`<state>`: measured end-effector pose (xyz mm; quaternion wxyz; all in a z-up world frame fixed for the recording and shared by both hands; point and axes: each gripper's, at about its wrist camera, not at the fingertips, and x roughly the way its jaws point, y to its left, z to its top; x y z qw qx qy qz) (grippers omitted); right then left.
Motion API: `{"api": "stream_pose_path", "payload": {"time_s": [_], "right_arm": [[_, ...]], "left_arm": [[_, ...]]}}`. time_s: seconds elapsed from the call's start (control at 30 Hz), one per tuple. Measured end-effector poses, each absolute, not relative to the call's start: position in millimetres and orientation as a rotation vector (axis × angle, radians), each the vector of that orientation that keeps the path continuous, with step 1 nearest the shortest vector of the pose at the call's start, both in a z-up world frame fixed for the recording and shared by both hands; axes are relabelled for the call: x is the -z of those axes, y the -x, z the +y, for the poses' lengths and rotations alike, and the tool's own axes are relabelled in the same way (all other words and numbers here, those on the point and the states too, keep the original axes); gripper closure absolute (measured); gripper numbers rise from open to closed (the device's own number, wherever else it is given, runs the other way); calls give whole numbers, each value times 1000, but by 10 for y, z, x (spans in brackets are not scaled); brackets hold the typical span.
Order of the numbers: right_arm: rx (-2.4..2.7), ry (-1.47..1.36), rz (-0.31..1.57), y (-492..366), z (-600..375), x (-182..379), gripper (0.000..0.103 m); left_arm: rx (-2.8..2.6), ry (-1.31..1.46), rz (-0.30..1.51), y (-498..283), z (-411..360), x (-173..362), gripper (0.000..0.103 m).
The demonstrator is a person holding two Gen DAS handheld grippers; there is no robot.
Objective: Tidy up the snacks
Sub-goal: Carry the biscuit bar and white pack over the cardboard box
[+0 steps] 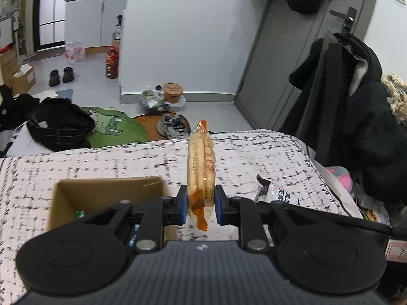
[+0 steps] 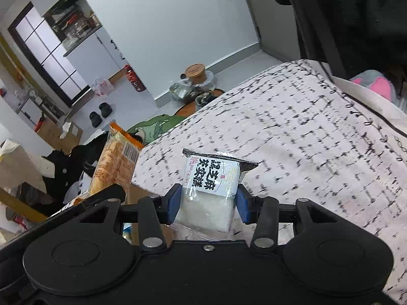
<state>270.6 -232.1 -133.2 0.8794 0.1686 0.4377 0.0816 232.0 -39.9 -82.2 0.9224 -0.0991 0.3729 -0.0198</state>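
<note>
The left gripper (image 1: 201, 200) is closed on the lower end of a long orange-wrapped biscuit pack (image 1: 201, 167), which stands upright between the blue pads with its long axis pointing up and away from the camera. The open cardboard box (image 1: 106, 190) sits on the patterned bedspread (image 1: 101, 162) just to the left of and below this gripper, so the pack would need to travel left and down to go in, and the left hand is the nearer one to the box. The right gripper (image 2: 207, 203) is closed on a white black-sesame cake packet (image 2: 211, 185), held upright with its printed label facing the camera; in the right wrist view the biscuit pack (image 2: 114, 162) appears off to the left, with the brown box edge (image 2: 142, 198) just beyond the left finger. The box's inside is mostly hidden behind the left gripper's body; something small and green (image 1: 81, 213) shows within, possibly another snack. The box's near wall is cut off from view.
</note>
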Motion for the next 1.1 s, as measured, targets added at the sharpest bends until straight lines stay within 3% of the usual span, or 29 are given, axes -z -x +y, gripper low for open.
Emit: {"api": "stream_pose_path", "payload": {"time_s": [0.7, 1.1], "right_arm": [[-288, -274, 908, -2426, -1549, 1197, 58], [-331, -231, 920, -2309, -1248, 1183, 58]], "left_arm": [[-119, 349, 750, -1783, 569, 833, 83], [-125, 404, 831, -1621, 753, 991, 80]]}}
